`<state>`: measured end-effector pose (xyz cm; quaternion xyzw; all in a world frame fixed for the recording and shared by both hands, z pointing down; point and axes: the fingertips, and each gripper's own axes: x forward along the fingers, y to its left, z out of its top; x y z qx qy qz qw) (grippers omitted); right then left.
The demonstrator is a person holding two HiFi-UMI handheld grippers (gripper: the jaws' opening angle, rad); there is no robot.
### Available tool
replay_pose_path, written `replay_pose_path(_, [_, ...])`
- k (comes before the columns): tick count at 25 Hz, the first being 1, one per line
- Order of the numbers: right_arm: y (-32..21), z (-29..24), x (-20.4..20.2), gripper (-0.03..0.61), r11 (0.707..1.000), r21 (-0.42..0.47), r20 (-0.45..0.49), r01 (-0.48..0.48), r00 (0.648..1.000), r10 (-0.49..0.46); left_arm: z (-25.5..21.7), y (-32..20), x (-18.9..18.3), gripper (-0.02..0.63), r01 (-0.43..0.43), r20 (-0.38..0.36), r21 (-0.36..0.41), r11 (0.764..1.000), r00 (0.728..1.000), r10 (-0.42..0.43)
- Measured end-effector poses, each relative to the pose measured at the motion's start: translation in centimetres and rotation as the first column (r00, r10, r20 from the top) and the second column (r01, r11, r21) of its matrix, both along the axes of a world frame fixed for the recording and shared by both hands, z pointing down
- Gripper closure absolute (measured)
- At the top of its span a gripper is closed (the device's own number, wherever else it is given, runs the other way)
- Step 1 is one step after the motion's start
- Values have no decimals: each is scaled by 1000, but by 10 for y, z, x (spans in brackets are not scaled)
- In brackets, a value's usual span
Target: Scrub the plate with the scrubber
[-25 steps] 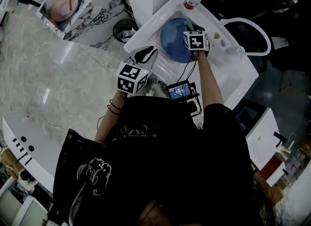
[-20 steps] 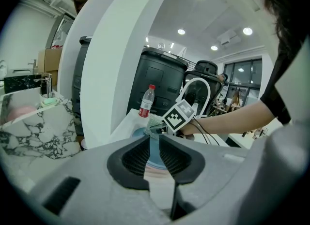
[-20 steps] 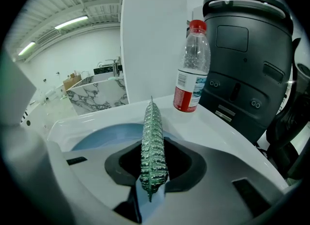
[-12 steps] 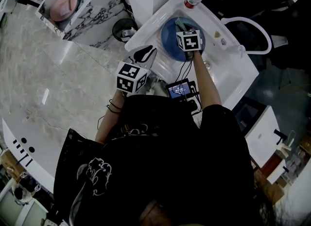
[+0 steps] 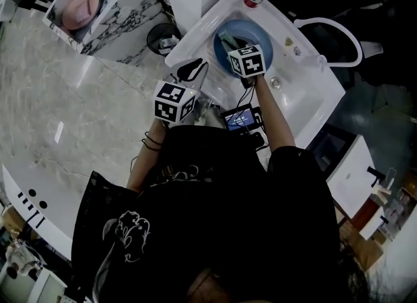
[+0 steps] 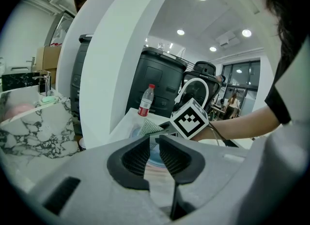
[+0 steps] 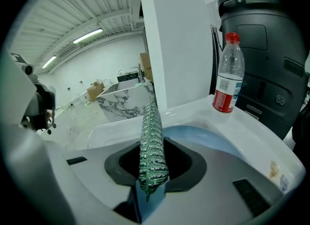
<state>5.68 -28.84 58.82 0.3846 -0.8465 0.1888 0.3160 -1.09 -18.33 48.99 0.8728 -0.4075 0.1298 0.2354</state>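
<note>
Scrubber (image 7: 151,146), green ribbed mesh, clamped edge-on between the fingers of the right gripper (image 7: 152,171) and sticking up and forward past their tips. Just beyond, blue plate (image 7: 206,134) lying flat in the white sink (image 7: 264,144). From the head view, right gripper reaching in from the near side, free end of the scrubber over the left part of the plate, close to its rim; actual contact with the plate's surface not possible to tell.

Left gripper (image 6: 154,154) held at the sink's left edge, well apart from the plate, aimed across toward the right gripper. Fingers only narrowly parted, with nothing between them; a sliver of the plate visible through the gap.

Clear bottle (image 7: 227,74) with red cap and red label, upright on the far corner of the sink, behind the plate and apart from it. Tall black bin (image 7: 264,40) behind the bottle. Off to the left, marble-patterned cabinet (image 5: 124,15) with a pink dish (image 5: 81,5) on top. Small lit screen (image 5: 240,119) near the person's chest, just beside the right forearm.
</note>
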Motion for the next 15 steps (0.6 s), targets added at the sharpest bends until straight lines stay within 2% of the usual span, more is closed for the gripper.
replay_pose_path(9, [47, -4, -3, 488, 991, -102, 104, 81, 992, -70, 1, -1, 3, 552, -17, -8, 3, 1000, 1000, 17])
replay_pose_path(15, [71, -3, 8, 488, 971, -166, 120, 170, 981, -151, -1, -3, 10, 552, -41, -14, 7, 999, 999, 41])
